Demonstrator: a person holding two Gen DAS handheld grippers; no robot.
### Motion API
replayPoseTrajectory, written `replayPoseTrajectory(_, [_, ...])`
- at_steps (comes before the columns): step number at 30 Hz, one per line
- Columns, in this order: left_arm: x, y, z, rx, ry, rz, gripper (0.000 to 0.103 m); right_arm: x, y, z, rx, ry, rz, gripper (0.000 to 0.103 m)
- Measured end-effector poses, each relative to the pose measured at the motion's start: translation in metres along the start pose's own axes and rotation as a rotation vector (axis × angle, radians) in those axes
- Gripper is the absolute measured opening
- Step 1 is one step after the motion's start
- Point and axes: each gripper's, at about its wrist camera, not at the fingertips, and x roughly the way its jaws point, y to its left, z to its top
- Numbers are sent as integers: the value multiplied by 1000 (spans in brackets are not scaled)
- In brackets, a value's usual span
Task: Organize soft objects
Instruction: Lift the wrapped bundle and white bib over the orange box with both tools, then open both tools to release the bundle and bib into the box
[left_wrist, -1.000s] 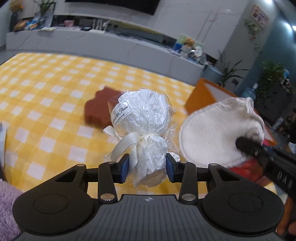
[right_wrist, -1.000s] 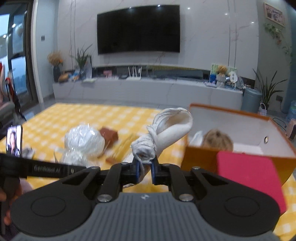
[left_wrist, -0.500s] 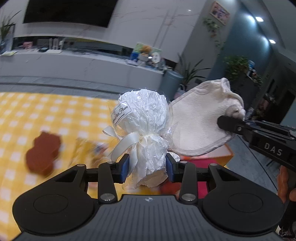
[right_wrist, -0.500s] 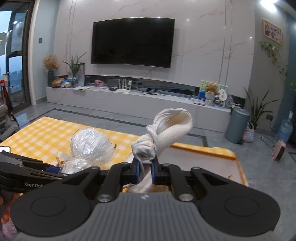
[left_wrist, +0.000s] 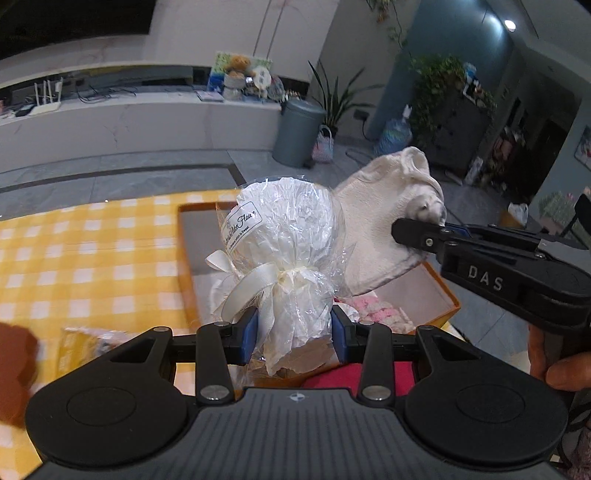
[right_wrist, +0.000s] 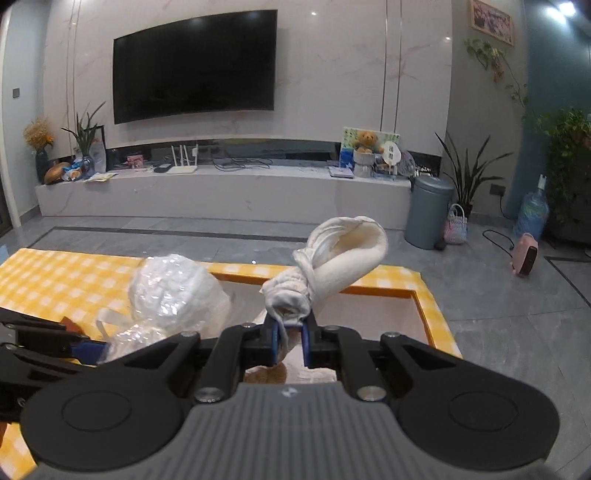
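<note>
The left gripper (left_wrist: 294, 334), jaws partly open, clamps the neck of a cellophane-wrapped white bundle (left_wrist: 284, 251) above an orange box (left_wrist: 439, 291). The right gripper (right_wrist: 289, 341), jaws nearly closed, pinches a knotted cream cloth (right_wrist: 332, 266) over the same box (right_wrist: 417, 295) on the yellow checked tablecloth (left_wrist: 92, 258).

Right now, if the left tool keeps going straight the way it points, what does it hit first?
Probably the orange box: the left tool, shut on the wrapped bundle, points down into its open top, toward the pink soft things inside. Depth is unclear, so the bundle's tip may touch first.
</note>
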Motion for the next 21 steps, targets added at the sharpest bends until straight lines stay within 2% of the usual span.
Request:
replayPoseTrajectory(9, [51,7,0,29,83,16,45,59,-19,-21,5,102,-21,10])
replayPoseTrajectory(19, [68,4,-3,59,96,38,47,89,-19,-46,-31,204,-26,12])
replayPoseTrajectory(20, [68,5,-3,56,94,37,48,91,-20,-47,-37,214,-26,13])
replayPoseTrajectory(21, [66,6,-4,52,91,33,48,92,-21,-49,-39,222,-29,18])
